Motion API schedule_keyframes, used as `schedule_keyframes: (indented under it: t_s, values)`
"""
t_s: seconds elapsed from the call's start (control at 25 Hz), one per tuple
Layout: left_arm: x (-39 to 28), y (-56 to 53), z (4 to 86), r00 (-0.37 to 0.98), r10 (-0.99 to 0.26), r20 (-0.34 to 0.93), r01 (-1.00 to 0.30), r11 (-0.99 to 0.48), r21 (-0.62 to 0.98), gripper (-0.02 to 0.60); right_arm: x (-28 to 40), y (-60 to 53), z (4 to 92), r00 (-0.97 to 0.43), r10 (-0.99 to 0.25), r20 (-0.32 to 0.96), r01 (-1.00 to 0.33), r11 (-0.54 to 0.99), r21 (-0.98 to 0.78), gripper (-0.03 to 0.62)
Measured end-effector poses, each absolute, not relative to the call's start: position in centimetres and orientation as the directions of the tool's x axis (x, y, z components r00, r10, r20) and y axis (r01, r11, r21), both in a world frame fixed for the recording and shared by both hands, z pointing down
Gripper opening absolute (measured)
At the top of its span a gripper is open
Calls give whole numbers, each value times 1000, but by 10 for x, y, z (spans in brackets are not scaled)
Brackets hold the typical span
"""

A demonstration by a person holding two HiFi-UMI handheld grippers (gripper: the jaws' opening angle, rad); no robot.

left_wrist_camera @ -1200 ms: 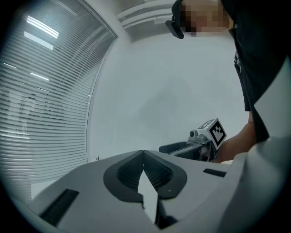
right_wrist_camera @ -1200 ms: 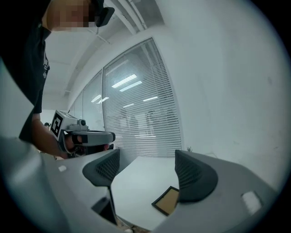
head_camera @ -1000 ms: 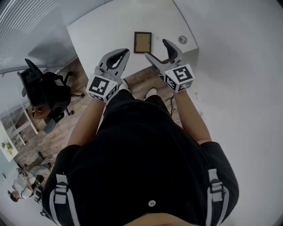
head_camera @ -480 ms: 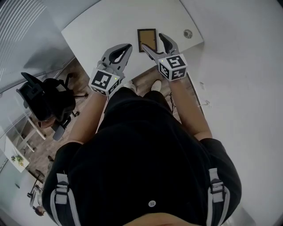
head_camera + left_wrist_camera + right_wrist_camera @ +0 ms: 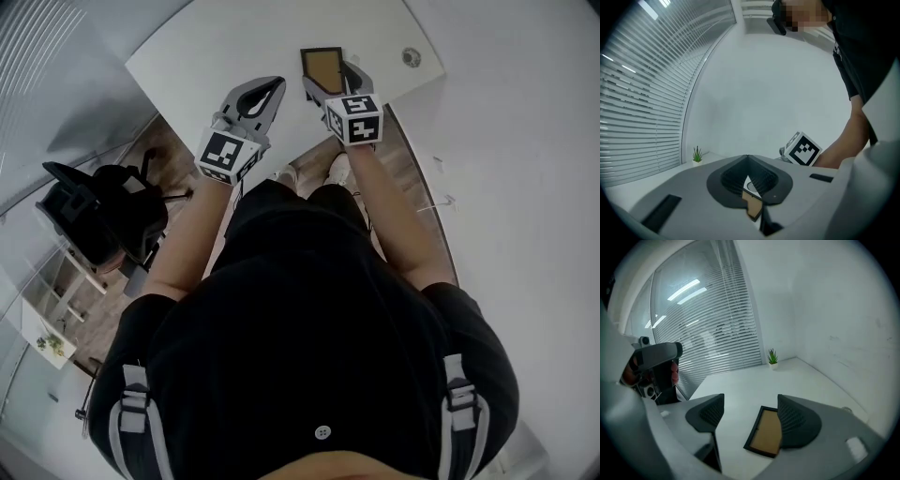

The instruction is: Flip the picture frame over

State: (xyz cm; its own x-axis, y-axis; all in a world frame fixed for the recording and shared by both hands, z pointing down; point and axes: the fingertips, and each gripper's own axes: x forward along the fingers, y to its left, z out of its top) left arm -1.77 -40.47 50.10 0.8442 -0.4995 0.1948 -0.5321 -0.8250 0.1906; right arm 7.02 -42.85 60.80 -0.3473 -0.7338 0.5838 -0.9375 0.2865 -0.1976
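A dark picture frame [image 5: 322, 67] with a brown panel facing up lies flat on the white table [image 5: 234, 47]. My right gripper [image 5: 330, 86] is open and hangs just over the frame's near edge. In the right gripper view the frame [image 5: 765, 433] lies on the table between and below the spread jaws, its right part hidden behind the right jaw. My left gripper [image 5: 277, 83] is shut with nothing in it, held left of the frame over the table's front edge. Through the small gap in its jaws a sliver of the frame [image 5: 753, 209] shows.
A small potted plant [image 5: 773, 358] stands at the table's far end by the window blinds [image 5: 712, 343]. A round cable grommet [image 5: 411, 57] sits right of the frame, next to the wall. A black office chair [image 5: 103, 220] stands on the wood floor to the left.
Both grippers have moved forward toward the table. The right gripper now reaches the frame's near edge, still open. The frame has not moved on the table.
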Motion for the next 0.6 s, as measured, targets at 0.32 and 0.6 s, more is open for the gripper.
schedule_keyframes:
  t_s: [0.32, 0.6]
  values:
    - [-21, -420, 533, 837, -505, 209, -541, -820, 187, 8, 64, -441, 650, -262, -720, 643, -965, 202, -167, 331]
    - [-22, -434, 559, 827, -514, 228, -556, -808, 194, 8, 62, -443, 692, -203, -671, 713, -979, 149, -139, 302]
